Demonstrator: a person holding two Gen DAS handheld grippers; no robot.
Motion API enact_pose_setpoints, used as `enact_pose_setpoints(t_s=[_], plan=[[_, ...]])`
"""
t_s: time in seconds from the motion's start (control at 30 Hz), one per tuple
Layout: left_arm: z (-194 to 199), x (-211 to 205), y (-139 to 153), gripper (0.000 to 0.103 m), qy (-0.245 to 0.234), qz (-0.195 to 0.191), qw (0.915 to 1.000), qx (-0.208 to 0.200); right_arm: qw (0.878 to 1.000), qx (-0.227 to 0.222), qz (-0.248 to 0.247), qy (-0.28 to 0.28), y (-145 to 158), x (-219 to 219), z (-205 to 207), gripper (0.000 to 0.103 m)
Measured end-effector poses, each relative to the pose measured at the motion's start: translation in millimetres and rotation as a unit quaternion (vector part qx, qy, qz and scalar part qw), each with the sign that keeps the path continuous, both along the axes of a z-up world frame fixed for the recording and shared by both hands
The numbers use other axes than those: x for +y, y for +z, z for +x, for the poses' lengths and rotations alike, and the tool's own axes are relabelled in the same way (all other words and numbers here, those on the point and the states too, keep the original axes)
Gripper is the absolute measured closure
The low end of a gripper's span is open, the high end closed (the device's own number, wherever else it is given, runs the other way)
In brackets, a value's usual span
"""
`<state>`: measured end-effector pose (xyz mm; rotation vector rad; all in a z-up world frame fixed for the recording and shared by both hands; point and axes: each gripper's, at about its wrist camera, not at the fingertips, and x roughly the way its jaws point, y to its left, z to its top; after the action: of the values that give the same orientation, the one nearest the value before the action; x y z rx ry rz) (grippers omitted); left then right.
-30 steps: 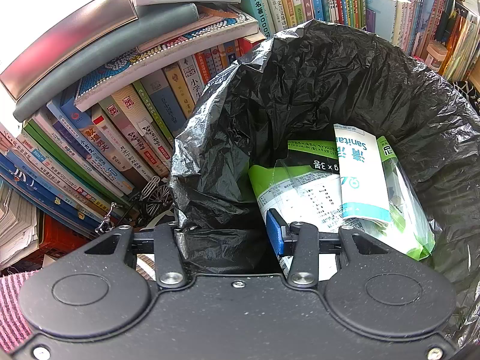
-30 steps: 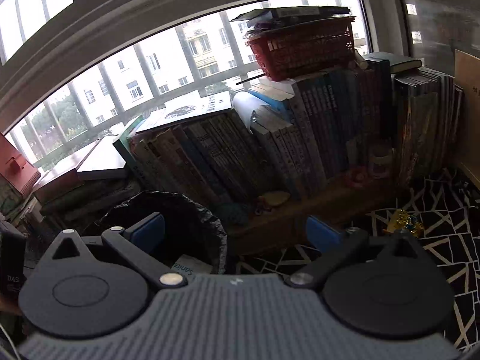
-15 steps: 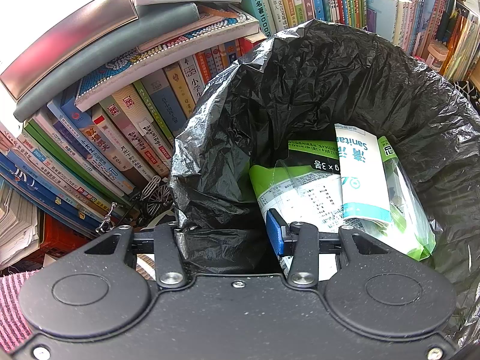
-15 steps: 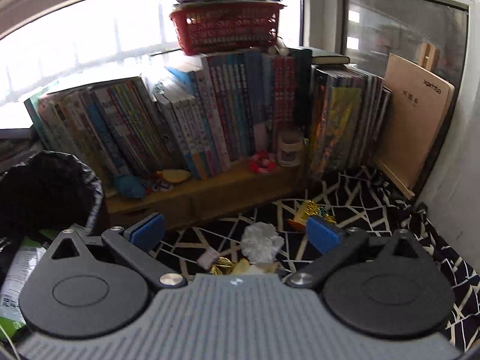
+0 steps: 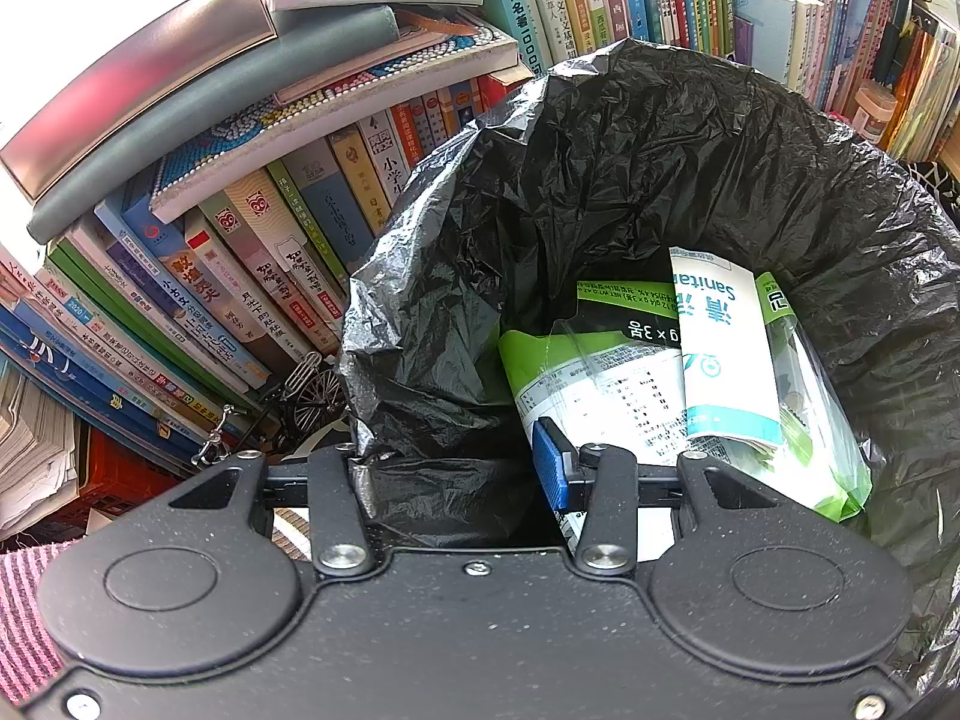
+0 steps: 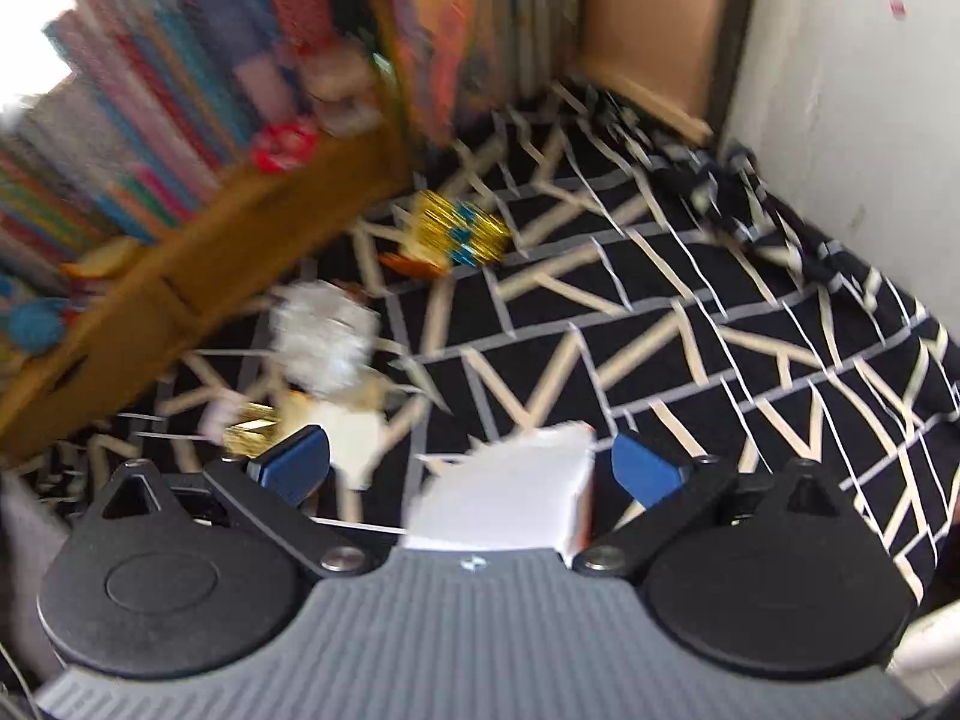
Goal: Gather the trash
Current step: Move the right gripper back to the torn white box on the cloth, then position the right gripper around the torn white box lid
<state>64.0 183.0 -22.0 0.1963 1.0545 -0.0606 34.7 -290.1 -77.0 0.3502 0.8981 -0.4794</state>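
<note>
In the left wrist view my left gripper (image 5: 453,468) is shut on the near rim of the black trash bag (image 5: 630,180) and holds its mouth wide. One blue pad (image 5: 549,468) shows; the other finger is hidden behind the plastic. Green and white wrappers (image 5: 708,348) lie inside the bag. The right wrist view is blurred. There my right gripper (image 6: 471,465) stands open above a black patterned cloth (image 6: 690,300). A white boxy piece (image 6: 504,492) lies between its fingers, untouched by the pads. Beyond it lie a crumpled white wad (image 6: 324,342) and a gold wrapper (image 6: 462,234).
Leaning and stacked books (image 5: 210,300) crowd the left of the bag. A wooden shelf (image 6: 198,276) with books borders the cloth on the left. A brown board (image 6: 648,30) and a white wall (image 6: 840,90) close the far right corner. A small gold scrap (image 6: 249,429) lies near the left finger.
My right gripper has swung from the window and bookshelf down and to the right, over the patterned cloth and the trash. The left gripper and the bag have not moved.
</note>
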Motion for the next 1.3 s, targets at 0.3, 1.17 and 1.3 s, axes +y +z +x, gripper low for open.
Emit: enact_pose_setpoints(t_s=[0.3,1.17,1.3], plan=[[0.0,0.0,0.0,0.062,0.000,0.000,1.0000,0.000,0.999,0.028,-0.039,0.023,-55.1,6.6,16.1,0.000],[0.4,1.2,0.1,0.062,0.003,0.003,1.0000,0.001,0.998,0.061,0.003,-0.012,-93.9,-15.4,26.0,0.000],[0.4,1.5,0.2,0.062,0.003,0.003,1.0000,0.001,0.997,0.073,-0.010,-0.013,-100.0,-14.3,27.0,0.000]])
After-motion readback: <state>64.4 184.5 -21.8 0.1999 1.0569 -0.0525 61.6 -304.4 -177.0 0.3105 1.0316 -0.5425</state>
